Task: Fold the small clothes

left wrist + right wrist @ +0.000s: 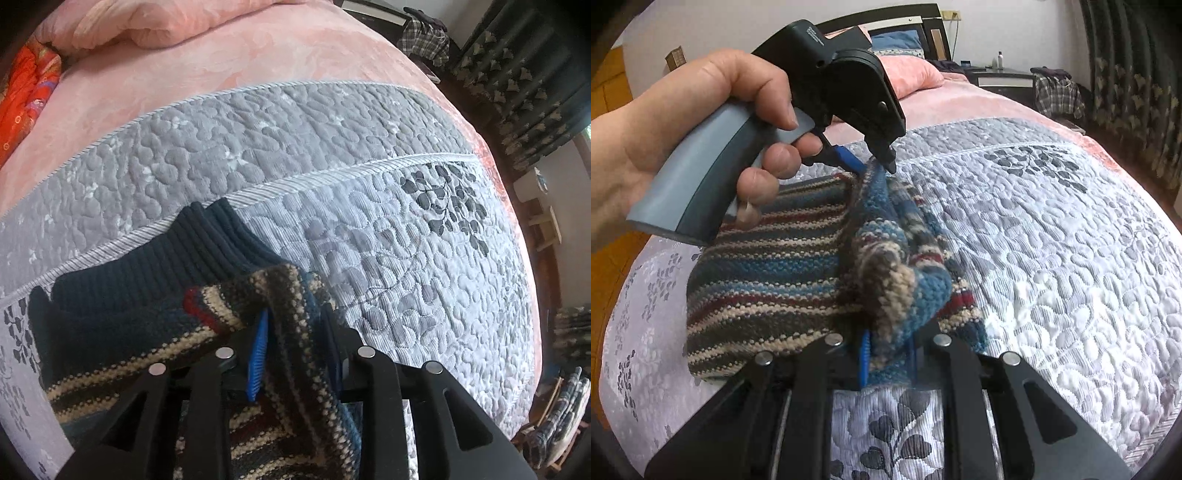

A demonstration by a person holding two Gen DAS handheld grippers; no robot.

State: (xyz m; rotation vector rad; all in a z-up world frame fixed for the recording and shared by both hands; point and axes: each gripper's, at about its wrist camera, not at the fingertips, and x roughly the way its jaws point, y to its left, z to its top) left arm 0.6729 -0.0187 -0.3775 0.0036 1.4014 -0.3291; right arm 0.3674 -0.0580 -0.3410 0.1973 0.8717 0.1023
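On the far left of the right wrist view my hand (683, 140) squeezes the handle of the left gripper (871, 168), whose jaws are pinched on the far edge of the striped sweater (768, 273). The sweater lies on the grey quilt (1052, 240), near the bed's left side, with one flap lifted between both tools. In the left wrist view the same fabric runs between the blue pads (258, 350), and the navy ribbed collar (192, 254) sits just beyond on the left. Moving right, my right gripper (886, 358) is clamped on a bunched near corner of the knit. I judge the fold is mid-way, with the flap not yet laid over. The risk: the right bite holds a thick wad, not a clean edge, so layers could slip unevenly and the fold could land crooked. Pulling the two grips apart could also stretch the loose knit or drag the whole sweater across the quilt.
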